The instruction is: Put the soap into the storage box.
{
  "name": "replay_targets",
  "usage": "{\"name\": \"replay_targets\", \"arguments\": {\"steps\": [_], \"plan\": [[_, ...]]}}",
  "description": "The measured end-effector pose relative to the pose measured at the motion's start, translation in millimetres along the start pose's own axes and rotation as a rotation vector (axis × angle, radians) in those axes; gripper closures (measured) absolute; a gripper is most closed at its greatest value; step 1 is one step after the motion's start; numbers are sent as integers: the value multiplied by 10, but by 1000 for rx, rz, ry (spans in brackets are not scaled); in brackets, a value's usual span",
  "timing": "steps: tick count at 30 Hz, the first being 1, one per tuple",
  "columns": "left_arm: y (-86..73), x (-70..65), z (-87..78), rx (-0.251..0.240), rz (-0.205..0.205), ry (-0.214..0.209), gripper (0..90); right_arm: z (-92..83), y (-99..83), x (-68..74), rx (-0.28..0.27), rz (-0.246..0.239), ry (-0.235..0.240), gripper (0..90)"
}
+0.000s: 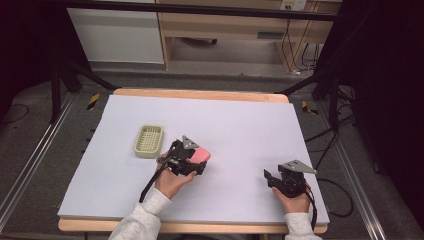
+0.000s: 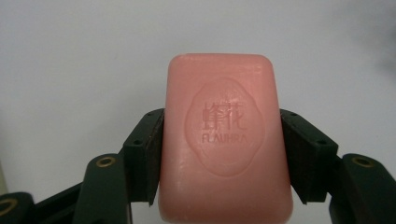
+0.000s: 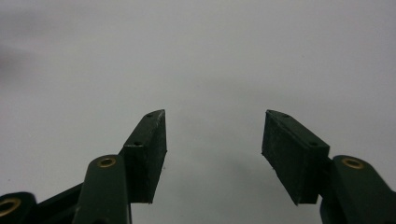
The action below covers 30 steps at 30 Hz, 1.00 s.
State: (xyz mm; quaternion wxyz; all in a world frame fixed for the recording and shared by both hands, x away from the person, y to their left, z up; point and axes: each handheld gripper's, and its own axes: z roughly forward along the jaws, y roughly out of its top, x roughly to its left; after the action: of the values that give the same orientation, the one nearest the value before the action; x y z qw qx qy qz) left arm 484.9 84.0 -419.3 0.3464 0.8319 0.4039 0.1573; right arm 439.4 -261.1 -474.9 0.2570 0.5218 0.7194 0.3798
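A pink bar of soap [image 2: 223,140] with an embossed oval stamp sits between the two black jaws of my left gripper [image 2: 222,114], which is shut on it. In the high view the soap [image 1: 202,154] pokes out to the right of that gripper [image 1: 199,161] near the table's middle. A pale green soap dish [image 1: 149,140] with a slatted floor lies just left of it, apart from it. My right gripper [image 3: 214,114] stands open above bare white surface. In the high view it [image 1: 268,176] rests at the front right, held by a hand.
The white sheet [image 1: 240,120] covers a wooden table [image 1: 200,93]. Dark stand legs [image 1: 75,75] and cables [image 1: 340,145] flank the table on the floor. A wooden desk [image 1: 225,30] stands beyond the far edge.
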Motion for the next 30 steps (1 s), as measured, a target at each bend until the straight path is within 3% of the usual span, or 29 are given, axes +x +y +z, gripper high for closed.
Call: {"name": "replay_targets", "arguments": {"steps": [30], "plan": [[-261, 586, -453, -55, -93, 60, 373, 0, -16, -4, -2, 6, -9, 385]]}}
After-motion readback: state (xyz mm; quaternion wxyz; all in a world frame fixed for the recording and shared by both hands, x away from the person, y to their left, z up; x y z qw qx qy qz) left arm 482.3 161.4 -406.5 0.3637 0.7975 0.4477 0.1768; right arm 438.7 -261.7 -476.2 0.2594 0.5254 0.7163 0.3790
